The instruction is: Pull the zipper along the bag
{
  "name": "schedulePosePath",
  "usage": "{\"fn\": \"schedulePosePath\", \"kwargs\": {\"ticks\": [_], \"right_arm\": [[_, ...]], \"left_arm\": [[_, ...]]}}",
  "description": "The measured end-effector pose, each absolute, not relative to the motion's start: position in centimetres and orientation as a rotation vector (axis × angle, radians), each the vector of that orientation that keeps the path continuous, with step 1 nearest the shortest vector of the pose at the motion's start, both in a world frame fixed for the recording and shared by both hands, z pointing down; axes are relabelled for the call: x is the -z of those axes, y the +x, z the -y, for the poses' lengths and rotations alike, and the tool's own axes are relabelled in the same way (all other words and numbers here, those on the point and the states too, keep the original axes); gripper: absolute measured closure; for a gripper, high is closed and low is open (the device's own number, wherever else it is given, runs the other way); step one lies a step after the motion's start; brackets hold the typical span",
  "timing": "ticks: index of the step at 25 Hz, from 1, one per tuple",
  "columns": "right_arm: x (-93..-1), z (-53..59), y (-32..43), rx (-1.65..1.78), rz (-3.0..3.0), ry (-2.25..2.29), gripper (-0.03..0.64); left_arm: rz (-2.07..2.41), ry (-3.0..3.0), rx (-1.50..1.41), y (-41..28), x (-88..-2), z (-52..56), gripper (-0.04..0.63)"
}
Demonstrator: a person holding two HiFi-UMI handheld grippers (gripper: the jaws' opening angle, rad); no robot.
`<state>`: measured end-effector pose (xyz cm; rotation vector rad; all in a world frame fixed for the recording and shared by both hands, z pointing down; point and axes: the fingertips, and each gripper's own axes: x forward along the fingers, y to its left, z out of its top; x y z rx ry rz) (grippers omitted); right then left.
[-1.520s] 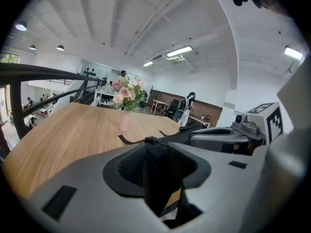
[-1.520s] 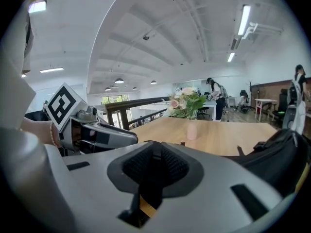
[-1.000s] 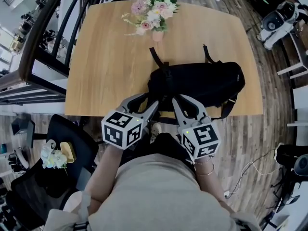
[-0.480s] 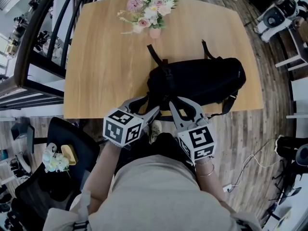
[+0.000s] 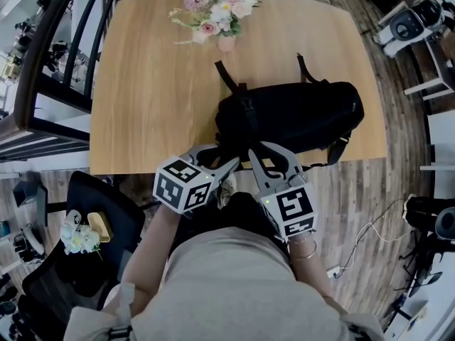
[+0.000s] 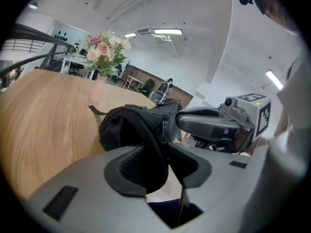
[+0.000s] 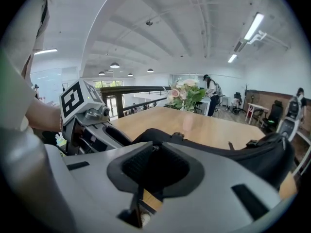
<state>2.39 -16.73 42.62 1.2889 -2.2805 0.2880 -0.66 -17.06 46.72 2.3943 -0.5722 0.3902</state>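
A black bag (image 5: pixel 291 116) lies on the wooden table (image 5: pixel 149 98) near its front edge. Both grippers meet at the bag's near left end. My left gripper (image 5: pixel 229 163) has a thick fold of the bag's fabric (image 6: pixel 146 144) between its jaws, and the jaws are closing on it. A small metal zipper pull (image 6: pixel 164 129) hangs just past that fold, beside the tip of my right gripper (image 6: pixel 181 121). In the right gripper view, the right gripper (image 7: pixel 155 152) is closed on dark bag fabric, with a small metal bit at its tips.
A vase of pink and white flowers (image 5: pixel 220 16) stands at the table's far side. Two bag straps (image 5: pixel 231 84) trail toward it. A black chair (image 5: pixel 85 219) sits left of the person, by a dark railing (image 5: pixel 43 69). Wooden floor lies to the right.
Both grippers have stayed at the bag's near left end, shifting only slightly. The bag has not visibly moved on the table.
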Motion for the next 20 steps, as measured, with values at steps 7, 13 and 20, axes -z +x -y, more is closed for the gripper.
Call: {"fn": "schedulePosePath", "kwargs": {"ticks": [7, 13, 20], "right_arm": [[-42.7, 16.7, 1.0, -0.266, 2.282, 1.210, 0.565], [-43.6, 16.6, 0.6, -0.423, 2.338, 1.178, 0.537], [-44.5, 16.7, 0.8, -0.495, 2.333, 1.180, 0.522]], "left_arm": [[0.528, 2.443, -0.354, -0.6, -45.5, 16.9, 0.484], [0.508, 2.489, -0.349, -0.6, -44.6, 16.6, 0.495], [0.496, 2.501, -0.312, -0.8, -44.2, 16.5, 0.518]]}}
